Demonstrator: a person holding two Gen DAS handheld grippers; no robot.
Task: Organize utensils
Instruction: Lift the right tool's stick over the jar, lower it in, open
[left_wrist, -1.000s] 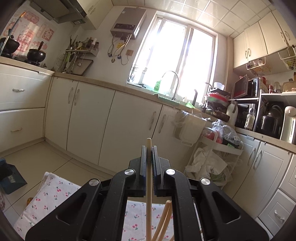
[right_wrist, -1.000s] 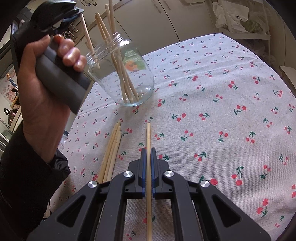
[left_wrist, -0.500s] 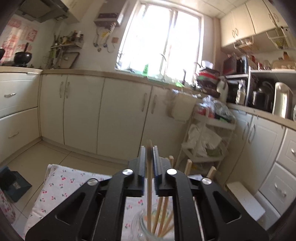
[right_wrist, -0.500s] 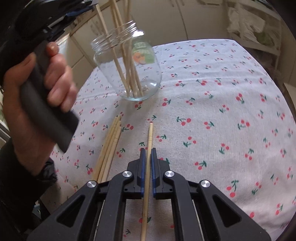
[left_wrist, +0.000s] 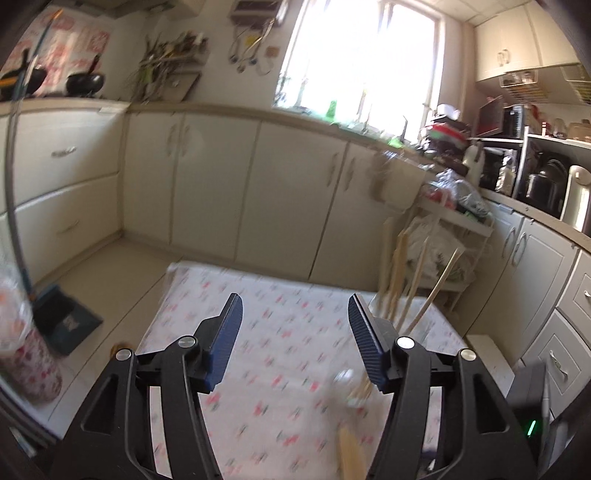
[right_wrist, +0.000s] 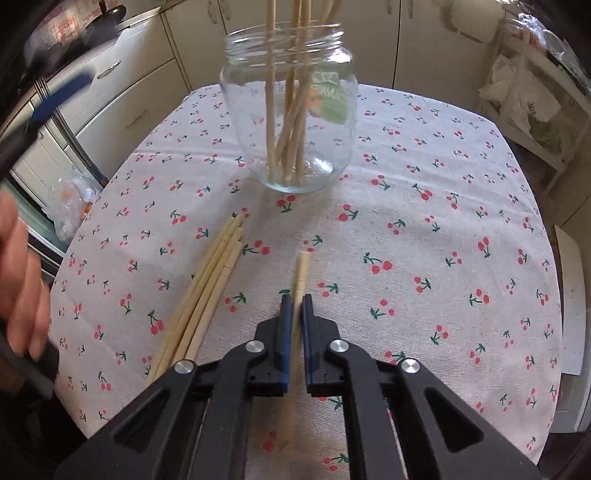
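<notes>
— What sort of place is this?
— A home kitchen. Cream cabinets (left_wrist: 207, 184) run under a long countertop (left_wrist: 303, 120), with a bright window (left_wrist: 365, 55) above it.
— Anything else that shows it?
— Black pots (left_wrist: 85, 80) sit on the counter at the left, a microwave (left_wrist: 495, 114) and a kettle (left_wrist: 578, 201) crowd the shelves on the right, and a table wears a cherry-print tablecloth (right_wrist: 424, 236).

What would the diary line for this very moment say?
left gripper: jaws opening, nothing between | right gripper: shut on chopstick | glass jar: upright, chopsticks inside | loose chopsticks: on cherry tablecloth
</notes>
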